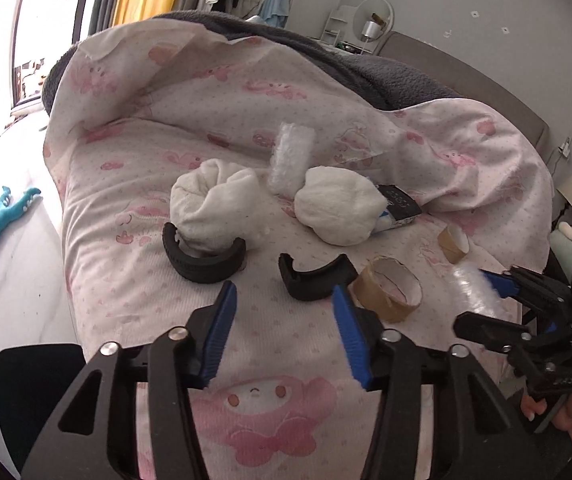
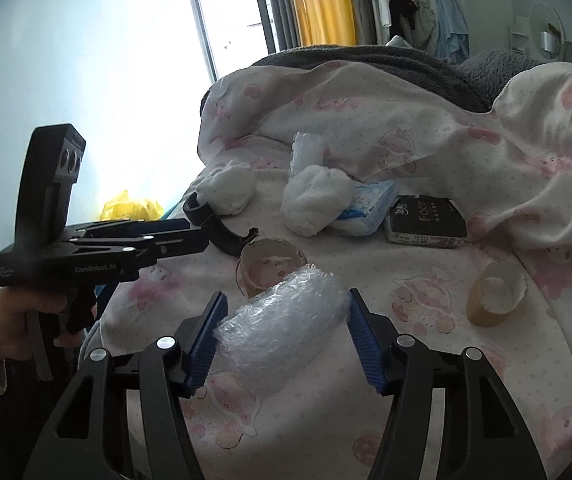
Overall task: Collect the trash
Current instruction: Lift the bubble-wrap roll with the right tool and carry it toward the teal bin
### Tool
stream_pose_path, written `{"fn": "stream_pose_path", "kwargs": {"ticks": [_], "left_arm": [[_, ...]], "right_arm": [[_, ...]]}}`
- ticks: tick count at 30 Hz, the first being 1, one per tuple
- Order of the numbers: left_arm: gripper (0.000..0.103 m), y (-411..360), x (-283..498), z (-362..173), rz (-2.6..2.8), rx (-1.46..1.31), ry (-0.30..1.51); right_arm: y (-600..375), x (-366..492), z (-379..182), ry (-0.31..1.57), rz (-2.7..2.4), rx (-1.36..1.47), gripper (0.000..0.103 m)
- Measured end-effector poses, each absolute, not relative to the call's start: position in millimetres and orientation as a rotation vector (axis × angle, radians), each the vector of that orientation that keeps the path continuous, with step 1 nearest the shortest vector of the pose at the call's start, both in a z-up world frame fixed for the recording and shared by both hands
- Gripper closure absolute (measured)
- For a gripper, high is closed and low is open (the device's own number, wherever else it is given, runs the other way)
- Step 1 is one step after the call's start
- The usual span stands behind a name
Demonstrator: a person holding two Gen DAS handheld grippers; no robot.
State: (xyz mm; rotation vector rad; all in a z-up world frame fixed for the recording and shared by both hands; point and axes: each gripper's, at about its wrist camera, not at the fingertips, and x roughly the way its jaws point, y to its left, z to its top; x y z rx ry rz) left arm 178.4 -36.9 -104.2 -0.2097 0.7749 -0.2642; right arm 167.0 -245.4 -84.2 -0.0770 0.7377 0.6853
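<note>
We see a pink-patterned quilt [image 1: 158, 148] spread over the bed, with a grey blanket [image 1: 366, 68] bunched behind it. On the quilt lie two white wads of cloth [image 1: 210, 204] [image 1: 336, 210], a black packet [image 2: 426, 222] beside a blue-and-white pack [image 2: 368, 206], and two curved black plastic pieces [image 1: 204, 260] [image 1: 314, 280]. Nearer us are a large cardboard tape core [image 1: 390, 290] and a smaller tape core [image 2: 496, 294], well apart from each other. The right gripper [image 2: 286, 320] has a crumpled wad of bubble wrap [image 2: 282, 320] between its blue pads; the right pad touches the wrap, but we cannot tell whether both press it. The left gripper [image 1: 282, 332] hangs over bare quilt with its jaws parted and nothing between them, its right fingertip just beside the nearer black piece and the large core.
</note>
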Motion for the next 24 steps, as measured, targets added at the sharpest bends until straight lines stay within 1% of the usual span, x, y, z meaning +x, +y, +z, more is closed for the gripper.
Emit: {"fn": "stream_pose_path", "kwargs": {"ticks": [8,11,13,15,19,24], "left_arm": [[0.066,-41,191,-109,-0.286,-0.268,0.798],[0.075,-42,195,-110,-0.293,-0.288,0.807],[0.084,-43,197,-112,-0.277,-0.271,0.816],[0.089,-42,198,-113,-0.272,-0.272,0.82],[0.093,-35,193,-107,-0.273,-0.267,0.802],[0.093,-30,178,-85,-0.276,-0.215,0.716]], "right_arm": [[-244,169,-70,0.713,0.655,-0.032,0.041],[-242,171,-67,0.708,0.626,-0.021,0.041],[-237,171,-64,0.702,0.616,-0.015,0.041],[-233,171,-61,0.695,0.615,-0.013,0.041],[-224,170,-58,0.697,0.62,-0.023,0.041],[-217,171,-56,0.702,0.629,-0.013,0.041]]}}
